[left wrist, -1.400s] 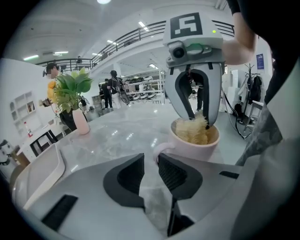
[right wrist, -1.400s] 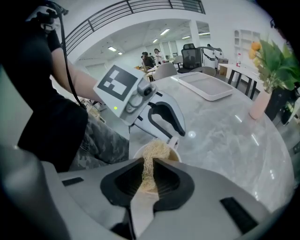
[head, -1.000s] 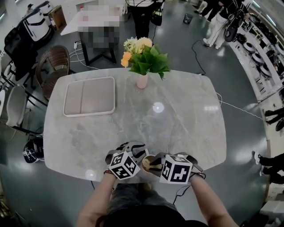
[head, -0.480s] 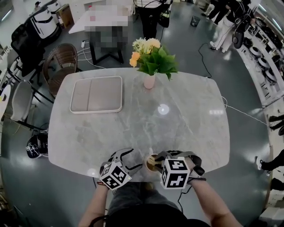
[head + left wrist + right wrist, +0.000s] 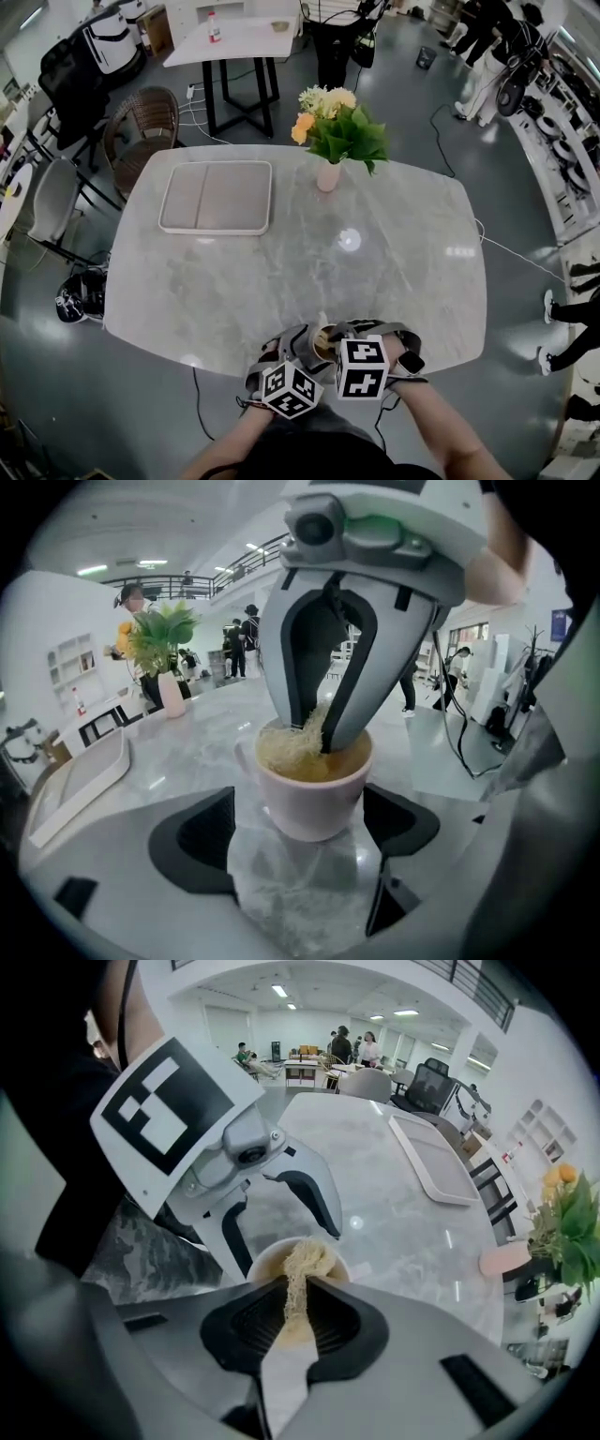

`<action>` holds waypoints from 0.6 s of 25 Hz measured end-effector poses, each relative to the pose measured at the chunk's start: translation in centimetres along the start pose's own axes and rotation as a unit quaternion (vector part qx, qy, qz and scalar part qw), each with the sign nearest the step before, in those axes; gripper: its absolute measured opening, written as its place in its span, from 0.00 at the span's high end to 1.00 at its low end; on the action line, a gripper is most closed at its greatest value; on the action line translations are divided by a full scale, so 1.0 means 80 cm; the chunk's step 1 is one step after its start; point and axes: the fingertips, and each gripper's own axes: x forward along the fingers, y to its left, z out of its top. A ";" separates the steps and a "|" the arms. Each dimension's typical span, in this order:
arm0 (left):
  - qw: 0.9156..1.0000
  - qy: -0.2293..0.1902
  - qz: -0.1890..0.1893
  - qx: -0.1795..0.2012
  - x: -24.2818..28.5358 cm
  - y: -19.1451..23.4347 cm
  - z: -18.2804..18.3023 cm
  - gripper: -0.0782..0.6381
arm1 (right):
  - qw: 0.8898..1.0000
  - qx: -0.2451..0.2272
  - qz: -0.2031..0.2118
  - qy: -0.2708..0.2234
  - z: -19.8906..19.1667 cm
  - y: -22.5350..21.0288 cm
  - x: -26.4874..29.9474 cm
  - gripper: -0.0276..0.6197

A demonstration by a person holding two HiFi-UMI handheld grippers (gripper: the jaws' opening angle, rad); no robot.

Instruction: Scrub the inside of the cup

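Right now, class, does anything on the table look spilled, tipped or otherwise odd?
Nothing is spilled. The pale pink ceramic cup stands upright but ungripped: the jaws of the left gripper, just opened, stand wide either side of it, while the right gripper holds a straw-coloured fibrous scrubber inside it.

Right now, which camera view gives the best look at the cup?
The left gripper view: the cup stands close and whole, wall and rim, with the scrubber inside. The right gripper view shows only part of its rim, and the head view shows a small sliver from above.
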 end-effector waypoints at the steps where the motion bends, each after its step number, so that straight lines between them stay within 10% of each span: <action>1: 1.000 0.004 0.011 0.011 0.003 0.000 0.002 0.30 | 1.000 -0.003 -0.001 0.001 0.000 0.001 0.001 0.86; 7: 0.996 0.004 0.016 0.083 0.011 -0.002 0.011 0.31 | 0.999 -0.035 -0.006 0.006 0.006 0.000 0.002 0.86; 15: 0.973 0.014 -0.089 0.214 0.005 0.003 0.002 0.32 | 0.993 -0.114 0.015 -0.021 0.016 0.014 -0.002 0.86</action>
